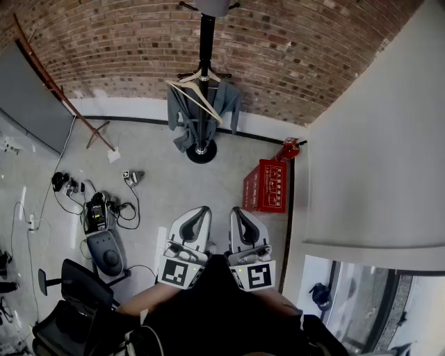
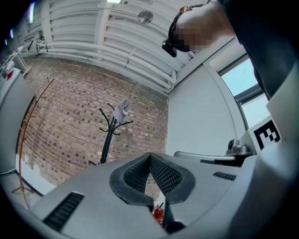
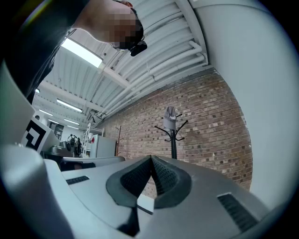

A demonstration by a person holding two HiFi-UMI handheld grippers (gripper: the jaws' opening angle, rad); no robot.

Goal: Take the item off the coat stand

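A black coat stand (image 1: 206, 69) rises by the brick wall, its round base (image 1: 201, 151) on the grey floor. On it hangs a grey garment (image 1: 184, 115) on a wooden hanger (image 1: 198, 89), and a grey cap (image 1: 212, 5) sits on top. Both gripper views show the stand (image 2: 110, 135) (image 3: 173, 135) far off with the cap (image 2: 122, 109) (image 3: 170, 116) on its top. My left gripper (image 1: 202, 211) and right gripper (image 1: 236, 211) are held side by side close to my body, well short of the stand. Both are shut with nothing between the jaws (image 2: 150, 156) (image 3: 151, 158).
A red box (image 1: 265, 185) and a red fire extinguisher (image 1: 288, 149) stand by the white wall (image 1: 375, 139) on the right. Cables and devices (image 1: 94, 208) litter the floor at left, near an office chair (image 1: 76, 285). A wooden stand (image 1: 62, 97) leans at back left.
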